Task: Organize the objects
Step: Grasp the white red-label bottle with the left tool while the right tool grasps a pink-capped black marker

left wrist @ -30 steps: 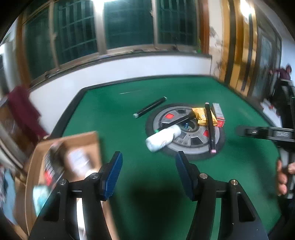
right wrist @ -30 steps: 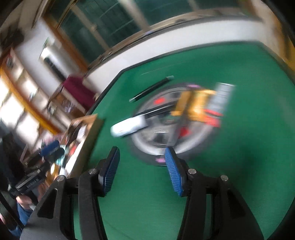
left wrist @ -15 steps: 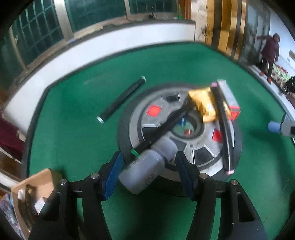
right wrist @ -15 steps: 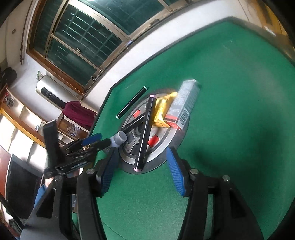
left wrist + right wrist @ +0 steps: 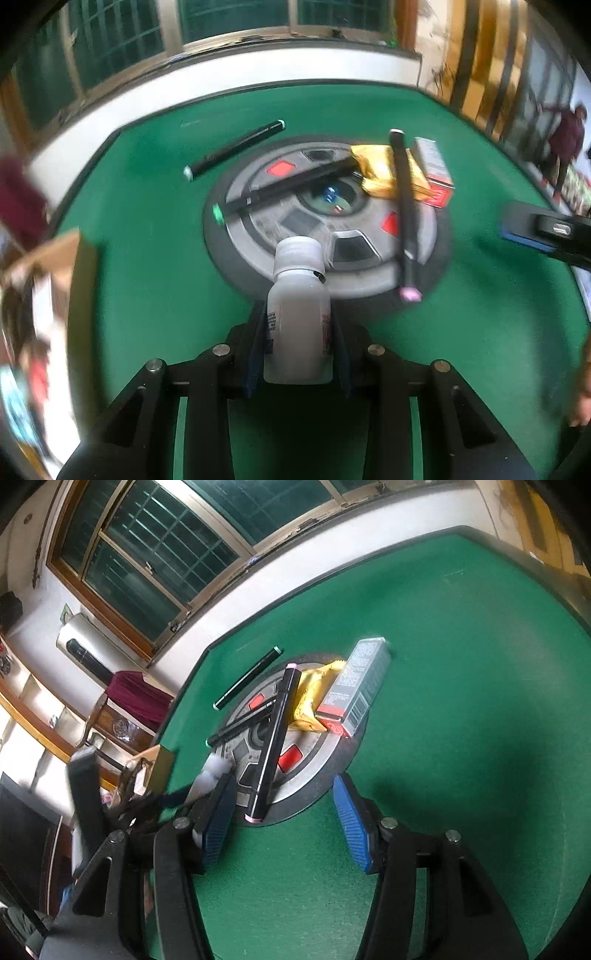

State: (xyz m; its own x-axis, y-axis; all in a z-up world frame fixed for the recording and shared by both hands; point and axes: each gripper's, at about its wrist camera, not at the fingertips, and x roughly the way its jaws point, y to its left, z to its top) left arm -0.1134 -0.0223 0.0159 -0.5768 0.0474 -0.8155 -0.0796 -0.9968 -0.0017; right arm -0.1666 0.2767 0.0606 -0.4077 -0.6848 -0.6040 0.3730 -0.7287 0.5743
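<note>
We have the white bottle (image 5: 298,306) clamped between the fingers of our left gripper (image 5: 298,347), lifted at the near edge of the round grey disc (image 5: 258,225), while our right gripper (image 5: 284,819) hangs spread wide and empty over the near side of that disc. By our judgement the sorting is barely begun: three black pens (image 5: 402,206), a gold packet (image 5: 380,170) and a long carton (image 5: 434,166) are left. A cardboard box (image 5: 70,266) at the left table edge looks the likely destination, with nothing blocking the way.
</note>
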